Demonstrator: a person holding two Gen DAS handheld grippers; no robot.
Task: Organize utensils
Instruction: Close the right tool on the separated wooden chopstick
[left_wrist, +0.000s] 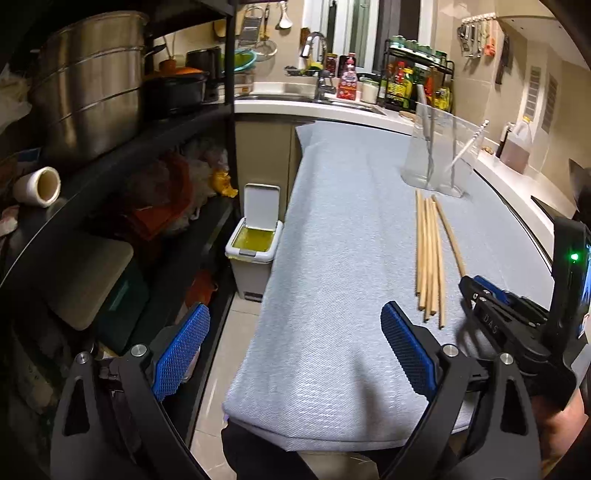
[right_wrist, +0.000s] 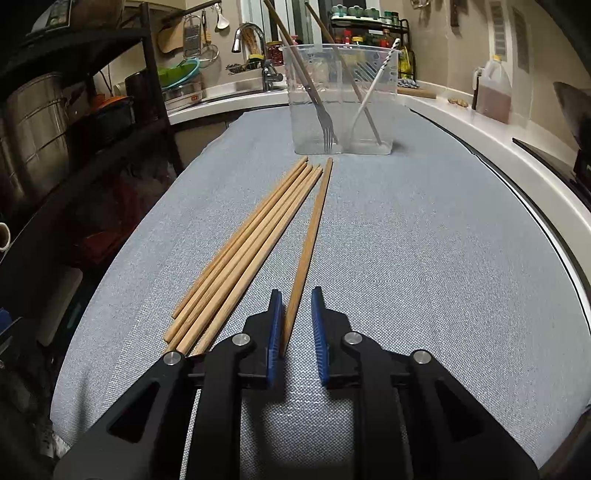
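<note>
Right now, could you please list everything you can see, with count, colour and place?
chopsticks: six, tan, flat on the cloth; one lies apart
holder: one, clear, far end of the cloth
fork: one, grey, standing in the holder
cloth: one, grey-blue, over the table
bin: one, white, lid open, on the floor
pot: one, steel, on the shelf
left gripper: open, above the cloth's near end
right gripper: open around the lone chopstick
</note>
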